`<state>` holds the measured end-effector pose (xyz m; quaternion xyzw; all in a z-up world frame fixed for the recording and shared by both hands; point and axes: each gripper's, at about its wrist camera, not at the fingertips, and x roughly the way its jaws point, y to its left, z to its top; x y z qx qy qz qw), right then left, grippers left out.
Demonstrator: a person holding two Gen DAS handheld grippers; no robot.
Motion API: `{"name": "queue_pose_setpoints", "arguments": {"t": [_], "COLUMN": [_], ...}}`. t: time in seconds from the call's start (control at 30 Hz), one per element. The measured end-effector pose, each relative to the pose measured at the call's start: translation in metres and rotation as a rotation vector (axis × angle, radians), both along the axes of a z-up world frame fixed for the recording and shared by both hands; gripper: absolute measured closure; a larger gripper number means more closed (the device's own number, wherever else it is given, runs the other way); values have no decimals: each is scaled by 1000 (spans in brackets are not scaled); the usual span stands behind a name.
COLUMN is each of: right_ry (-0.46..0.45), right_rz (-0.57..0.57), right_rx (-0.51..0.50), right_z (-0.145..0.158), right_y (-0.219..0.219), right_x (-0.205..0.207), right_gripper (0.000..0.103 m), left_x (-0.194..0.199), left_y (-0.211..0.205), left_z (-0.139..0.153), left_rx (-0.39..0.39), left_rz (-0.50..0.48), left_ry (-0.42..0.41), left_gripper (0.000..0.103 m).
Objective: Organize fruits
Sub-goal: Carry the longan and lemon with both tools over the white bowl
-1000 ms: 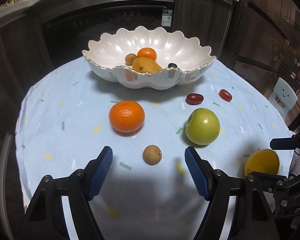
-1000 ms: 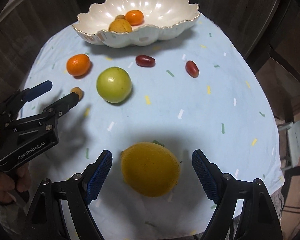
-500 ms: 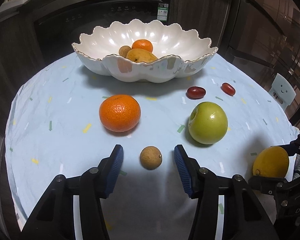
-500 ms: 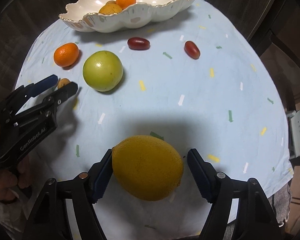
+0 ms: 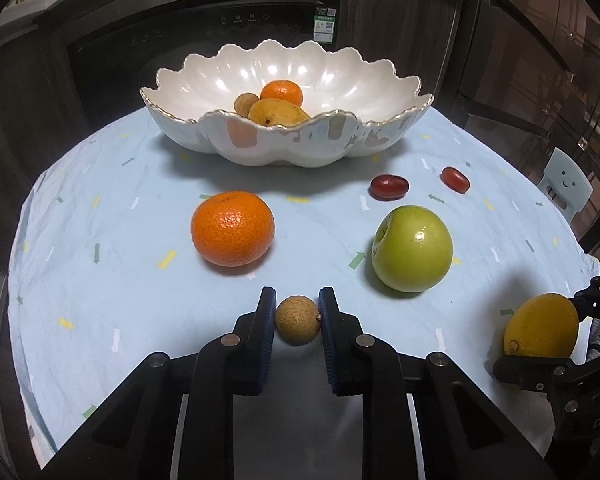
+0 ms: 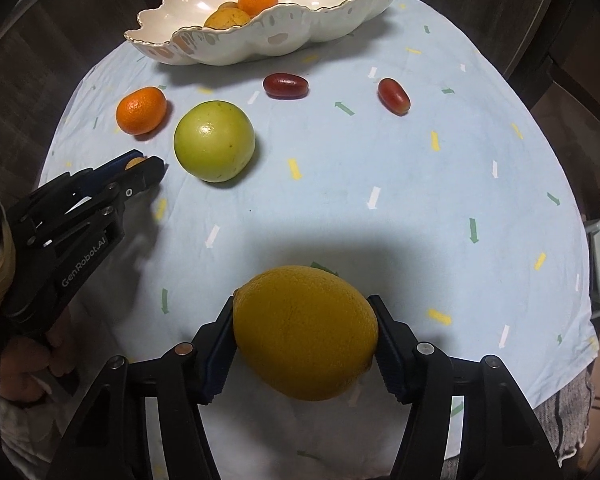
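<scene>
Both grippers have closed since half a second ago: left gripper (image 5: 298,318) fingers, then apart, are now clamped on the longan (image 5: 298,320) near the counter's front edge; right gripper (image 6: 304,336) fingers pinch the lemon (image 6: 306,332) across its width at the front right edge. Looks like a paired pickup, both bound for the bowl (image 5: 380,136) at the back edge. Orange (image 5: 233,228), apple (image 5: 412,249) and two dates stay mid-counter.

We see the bowl (image 5: 284,148) at the table's (image 5: 100,280) far side, tangerine (image 5: 233,228) left of the apple (image 5: 412,249), two dates (image 5: 389,187) behind the apple.
</scene>
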<state>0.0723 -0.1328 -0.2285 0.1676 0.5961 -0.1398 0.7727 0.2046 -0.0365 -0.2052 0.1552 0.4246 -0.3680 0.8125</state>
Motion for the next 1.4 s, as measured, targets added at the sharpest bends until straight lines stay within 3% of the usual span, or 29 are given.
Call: {"name": "queue_pose_setpoints", "arguments": {"t": [0.83,1.4], "right_ry": [-117,-279], "right_rz": [58,165], "right_rx": [-10,-100], "right_z": [28,72], "right_y": [-12,-21], "right_x": [-7,6], "right_gripper": [42,42], "left_x": [-24,-35], "left_y": [12,8], "left_z": [42,79], "left_rx": [46,43], "left_rz": [99,287], "left_ry": [-29,-52], "left_gripper": [81,81]}}
